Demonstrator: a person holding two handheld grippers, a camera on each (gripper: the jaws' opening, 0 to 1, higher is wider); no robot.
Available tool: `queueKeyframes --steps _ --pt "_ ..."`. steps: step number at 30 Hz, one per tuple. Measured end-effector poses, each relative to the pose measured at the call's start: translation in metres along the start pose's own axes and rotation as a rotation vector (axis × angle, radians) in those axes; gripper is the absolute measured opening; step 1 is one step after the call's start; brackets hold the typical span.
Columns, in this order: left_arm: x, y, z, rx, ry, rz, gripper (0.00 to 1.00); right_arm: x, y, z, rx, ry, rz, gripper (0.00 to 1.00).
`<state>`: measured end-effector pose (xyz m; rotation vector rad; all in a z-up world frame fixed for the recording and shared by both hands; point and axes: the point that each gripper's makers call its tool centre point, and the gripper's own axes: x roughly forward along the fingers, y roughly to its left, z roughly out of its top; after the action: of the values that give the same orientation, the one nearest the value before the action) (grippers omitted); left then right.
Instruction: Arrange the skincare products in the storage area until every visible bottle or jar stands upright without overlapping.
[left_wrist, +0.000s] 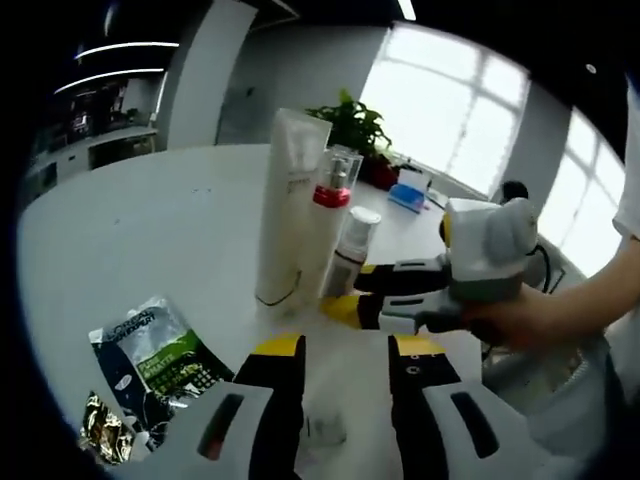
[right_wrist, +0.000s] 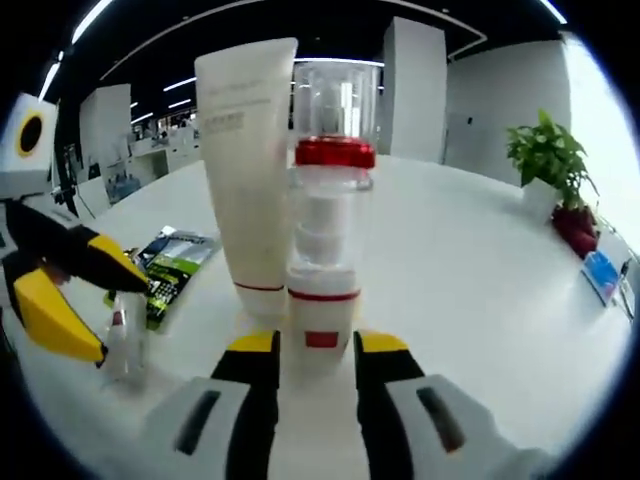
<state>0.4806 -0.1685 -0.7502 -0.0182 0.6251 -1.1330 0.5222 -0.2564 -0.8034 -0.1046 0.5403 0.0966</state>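
A tall white tube (left_wrist: 288, 205) (right_wrist: 250, 160) stands on its cap on the white table (left_wrist: 150, 230). Beside it stands a bottle with a red collar and a clear cap (left_wrist: 332, 190) (right_wrist: 335, 152). In front of that is a small white pump bottle (left_wrist: 352, 250) (right_wrist: 320, 325). My right gripper (right_wrist: 318, 350) (left_wrist: 355, 290) has its jaws pressed on the base of this white bottle. My left gripper (left_wrist: 345, 350) (right_wrist: 85, 300) is open. A small clear vial (left_wrist: 325, 430) (right_wrist: 120, 340) stands upright on the table between its jaws, untouched.
A green and black sachet (left_wrist: 150, 365) (right_wrist: 175, 265) and a gold foil packet (left_wrist: 105, 430) lie flat left of the bottles. A potted plant (left_wrist: 350, 125) (right_wrist: 545, 155) and a blue box (left_wrist: 408, 190) (right_wrist: 600, 275) sit at the far table edge. A person's hand (left_wrist: 530, 320) holds the right gripper.
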Motion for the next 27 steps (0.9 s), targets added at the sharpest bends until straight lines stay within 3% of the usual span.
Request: queueKeyframes --steps 8,18,27 --pt "-0.014 0.007 -0.007 -0.031 0.030 0.057 0.38 -0.007 0.006 0.000 -0.011 0.016 0.036 0.35" --pt "-0.042 0.010 -0.021 -0.072 0.051 0.124 0.50 -0.026 0.029 -0.003 -0.028 0.045 0.134 0.52" --pt "-0.072 0.009 -0.038 -0.105 0.056 0.175 0.56 -0.043 0.035 -0.008 -0.025 0.074 0.162 0.55"
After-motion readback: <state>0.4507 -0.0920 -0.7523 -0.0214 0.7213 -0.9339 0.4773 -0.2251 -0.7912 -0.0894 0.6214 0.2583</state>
